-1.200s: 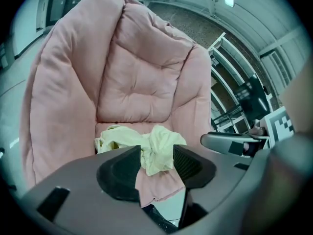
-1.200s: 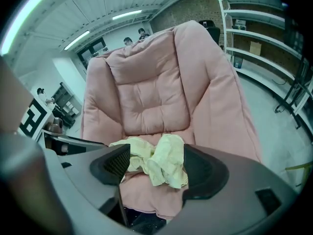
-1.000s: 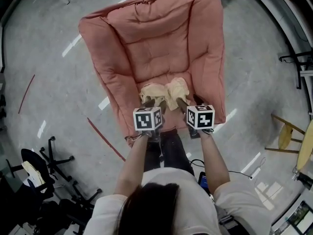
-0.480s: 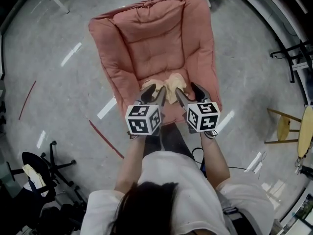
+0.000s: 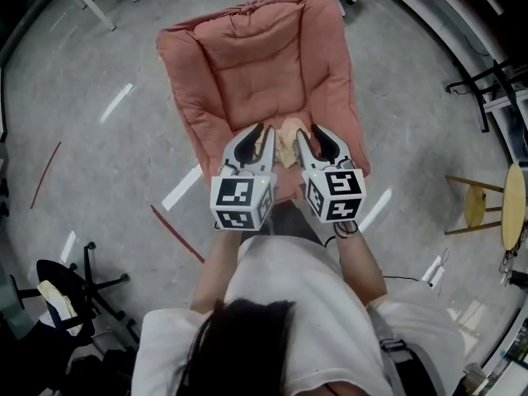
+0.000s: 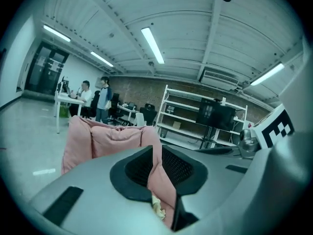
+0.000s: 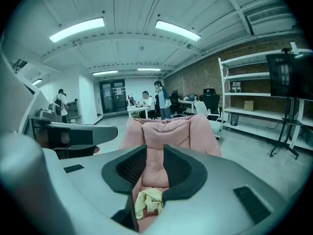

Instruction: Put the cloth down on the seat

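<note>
Ok so both tools are empty here. The left hand-held gripper and the right hand-held gripper each have their jaws only a narrow way apart, having just been closing. There's nothing between them, just pink cushion showing through the gap.

The cloth, a crumpled yellowish thing, lies just beyond and below the tips of both, in between the two. It's at the front of the seat of the pink armchair. So I'd say the putting-down is basically done and this is the backing-off bit.

To do that well, keep both sets of tips clear above the cloth and pull straight away. Don't drag through the folds, because it sits close to the front edge and could slide off.

Way past the chair back there are people at a desk, and some shelves.
</note>
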Demonstrator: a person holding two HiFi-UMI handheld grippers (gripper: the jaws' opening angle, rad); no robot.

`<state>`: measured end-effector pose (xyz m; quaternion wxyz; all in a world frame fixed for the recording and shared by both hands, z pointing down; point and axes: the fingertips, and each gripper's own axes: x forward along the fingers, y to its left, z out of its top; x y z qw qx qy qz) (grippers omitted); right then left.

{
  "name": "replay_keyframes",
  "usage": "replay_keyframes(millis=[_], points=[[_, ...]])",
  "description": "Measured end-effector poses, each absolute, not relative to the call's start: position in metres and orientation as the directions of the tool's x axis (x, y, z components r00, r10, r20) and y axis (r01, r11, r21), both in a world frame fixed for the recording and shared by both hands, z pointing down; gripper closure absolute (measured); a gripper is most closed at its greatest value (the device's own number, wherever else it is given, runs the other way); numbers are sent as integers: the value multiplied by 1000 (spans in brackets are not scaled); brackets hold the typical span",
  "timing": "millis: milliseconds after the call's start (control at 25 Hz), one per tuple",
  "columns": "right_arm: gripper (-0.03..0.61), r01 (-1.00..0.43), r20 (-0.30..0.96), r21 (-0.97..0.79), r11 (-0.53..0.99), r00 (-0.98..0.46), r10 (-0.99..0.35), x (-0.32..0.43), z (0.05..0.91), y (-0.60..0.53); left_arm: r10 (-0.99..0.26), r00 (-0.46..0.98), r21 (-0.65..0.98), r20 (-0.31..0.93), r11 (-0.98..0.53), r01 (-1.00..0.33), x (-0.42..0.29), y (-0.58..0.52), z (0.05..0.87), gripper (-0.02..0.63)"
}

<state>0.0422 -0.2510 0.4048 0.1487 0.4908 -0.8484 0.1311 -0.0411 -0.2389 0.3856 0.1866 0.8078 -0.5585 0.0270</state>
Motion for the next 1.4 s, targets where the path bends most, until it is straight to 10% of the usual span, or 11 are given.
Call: replay_keyframes(millis=[320,1400], points=[[546,-887,312,-35,461,-448,-838,40,384,-233,-905,365,307,218,-291,-906,-39,-223,375,578],[551,-864,323,61,499,-456,-829,9,381,-246,-868,417,342,270,-318,-884,-44,-233,397,580]])
